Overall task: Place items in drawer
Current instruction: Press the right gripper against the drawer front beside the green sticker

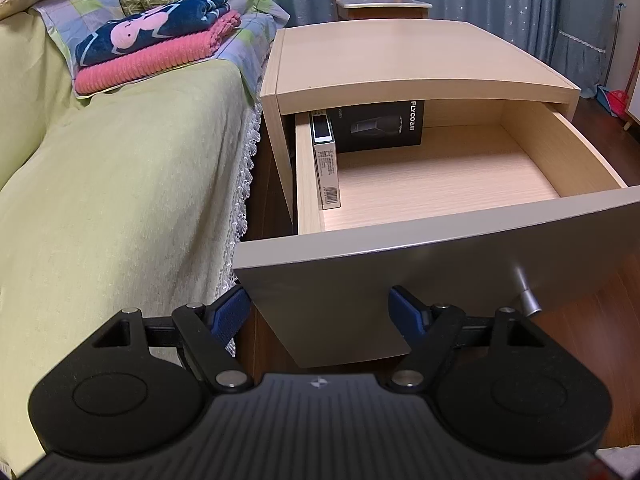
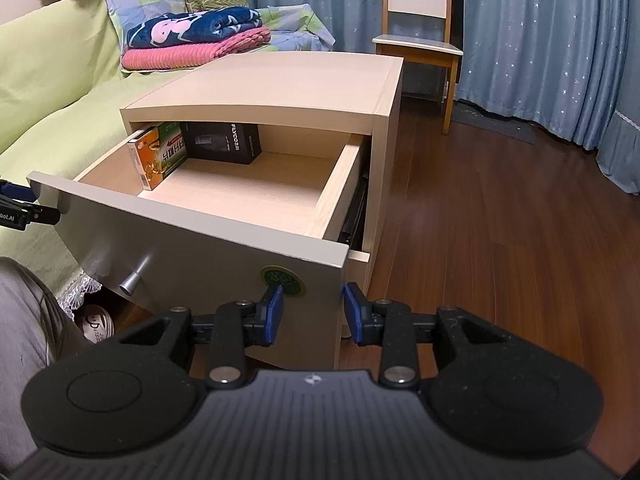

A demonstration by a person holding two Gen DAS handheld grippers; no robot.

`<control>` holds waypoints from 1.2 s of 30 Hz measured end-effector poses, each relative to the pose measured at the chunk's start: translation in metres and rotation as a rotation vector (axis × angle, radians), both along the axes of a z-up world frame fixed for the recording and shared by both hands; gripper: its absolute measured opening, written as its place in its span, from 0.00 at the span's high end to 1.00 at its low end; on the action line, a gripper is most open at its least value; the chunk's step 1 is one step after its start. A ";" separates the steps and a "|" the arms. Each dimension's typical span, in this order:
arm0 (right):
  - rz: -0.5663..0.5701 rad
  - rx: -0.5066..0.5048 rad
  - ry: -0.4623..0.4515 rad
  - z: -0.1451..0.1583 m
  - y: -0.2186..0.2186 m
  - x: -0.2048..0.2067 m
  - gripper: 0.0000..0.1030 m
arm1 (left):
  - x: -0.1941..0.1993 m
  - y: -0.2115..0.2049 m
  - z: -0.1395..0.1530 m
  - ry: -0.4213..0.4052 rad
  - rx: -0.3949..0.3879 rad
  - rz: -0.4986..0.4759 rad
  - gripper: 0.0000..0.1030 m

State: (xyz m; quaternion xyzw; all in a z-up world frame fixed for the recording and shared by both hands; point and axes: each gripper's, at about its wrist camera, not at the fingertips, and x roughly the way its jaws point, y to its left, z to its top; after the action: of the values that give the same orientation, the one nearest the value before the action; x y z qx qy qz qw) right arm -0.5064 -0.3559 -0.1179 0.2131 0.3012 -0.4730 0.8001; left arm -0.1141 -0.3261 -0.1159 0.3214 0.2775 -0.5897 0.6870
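Note:
The nightstand (image 2: 280, 84) has its top drawer (image 1: 452, 184) pulled wide out. At the drawer's back stands a black FLYCO box (image 1: 376, 124) (image 2: 224, 142). An orange and green carton (image 2: 160, 156) stands on edge along the left wall; in the left wrist view it shows as a slim white box (image 1: 328, 160). My left gripper (image 1: 320, 312) is open, low in front of the grey drawer front (image 1: 400, 272), left of the metal knob (image 1: 528, 300). My right gripper (image 2: 314, 312) is open, holding nothing, at the drawer front's right lower corner (image 2: 320, 280).
A bed with a green cover (image 1: 120, 200) flanks the nightstand on the left, with folded blankets (image 1: 160, 48) on it. A wooden chair (image 2: 420, 40) and blue curtains (image 2: 540, 40) stand behind. Wood floor (image 2: 500, 240) lies to the right. A person's grey-clad leg (image 2: 24, 320) is at lower left.

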 end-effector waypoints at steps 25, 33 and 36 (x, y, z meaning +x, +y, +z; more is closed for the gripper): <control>-0.039 -0.010 -0.022 -0.004 -0.022 0.006 0.71 | 0.001 -0.024 -0.001 -0.008 -0.010 0.020 0.26; -0.053 -0.012 -0.028 -0.005 -0.030 0.008 0.71 | 0.003 -0.034 -0.002 -0.009 -0.015 0.027 0.26; -0.055 -0.012 -0.030 -0.005 -0.032 0.008 0.71 | 0.004 -0.036 -0.002 -0.010 -0.017 0.027 0.26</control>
State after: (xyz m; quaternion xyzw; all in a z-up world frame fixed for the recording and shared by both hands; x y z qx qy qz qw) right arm -0.4980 -0.3880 -0.1227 0.2236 0.2804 -0.4935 0.7923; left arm -0.1104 -0.3622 -0.1181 0.3148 0.2735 -0.5810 0.6989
